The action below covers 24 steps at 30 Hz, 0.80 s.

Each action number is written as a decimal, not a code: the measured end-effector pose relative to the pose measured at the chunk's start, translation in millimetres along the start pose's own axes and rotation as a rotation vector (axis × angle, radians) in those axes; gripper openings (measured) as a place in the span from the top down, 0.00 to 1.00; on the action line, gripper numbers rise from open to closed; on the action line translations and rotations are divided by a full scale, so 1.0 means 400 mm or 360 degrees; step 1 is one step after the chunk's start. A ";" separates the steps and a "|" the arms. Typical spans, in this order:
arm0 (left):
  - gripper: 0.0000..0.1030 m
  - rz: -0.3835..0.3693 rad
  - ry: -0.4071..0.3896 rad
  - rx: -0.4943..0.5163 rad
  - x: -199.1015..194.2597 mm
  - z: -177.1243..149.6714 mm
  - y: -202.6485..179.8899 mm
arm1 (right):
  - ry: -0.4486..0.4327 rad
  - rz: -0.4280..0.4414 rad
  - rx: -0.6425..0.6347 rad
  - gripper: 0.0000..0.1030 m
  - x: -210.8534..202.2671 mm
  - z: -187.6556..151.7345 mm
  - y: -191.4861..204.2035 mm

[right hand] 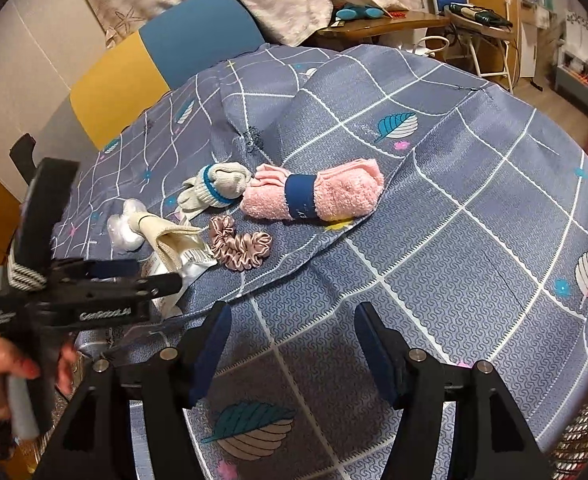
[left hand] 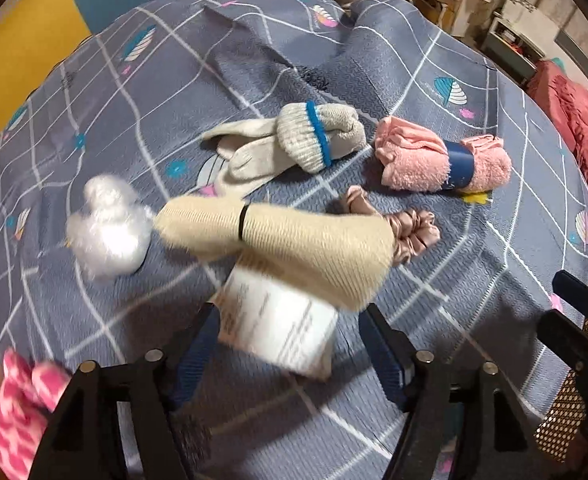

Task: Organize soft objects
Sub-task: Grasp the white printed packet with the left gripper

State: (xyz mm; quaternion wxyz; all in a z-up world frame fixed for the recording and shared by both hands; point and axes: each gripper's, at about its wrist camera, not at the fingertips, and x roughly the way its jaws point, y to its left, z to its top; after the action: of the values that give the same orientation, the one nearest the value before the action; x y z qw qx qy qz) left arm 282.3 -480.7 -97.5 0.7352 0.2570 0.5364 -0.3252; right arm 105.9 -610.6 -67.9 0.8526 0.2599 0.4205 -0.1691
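We hover our left gripper (left hand: 290, 332), fingers spread, around the cream roll's (left hand: 278, 240) label, beside the scrunchie (left hand: 410, 228); our right gripper (right hand: 292, 344) waits unclenched, empty.

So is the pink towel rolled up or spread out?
Rolled up. The pink towel lies as a tight bundle on the bedspread, cinched around its middle by a dark blue band.

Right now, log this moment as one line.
left gripper: open, cream sock bundle between jaws | right gripper: open, empty | pink towel roll: on bedspread
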 end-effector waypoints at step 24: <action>0.36 0.0028 -0.0116 -0.0138 -0.035 -0.031 -0.006 | 0.0021 0.0021 0.0136 0.37 0.001 0.003 -0.041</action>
State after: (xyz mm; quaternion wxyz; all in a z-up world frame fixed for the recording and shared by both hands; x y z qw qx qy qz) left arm 269.9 -470.4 -87.8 0.7674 0.2177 0.5207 -0.3044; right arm 98.6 -624.5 -72.7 0.8391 0.2998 0.4168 -0.1796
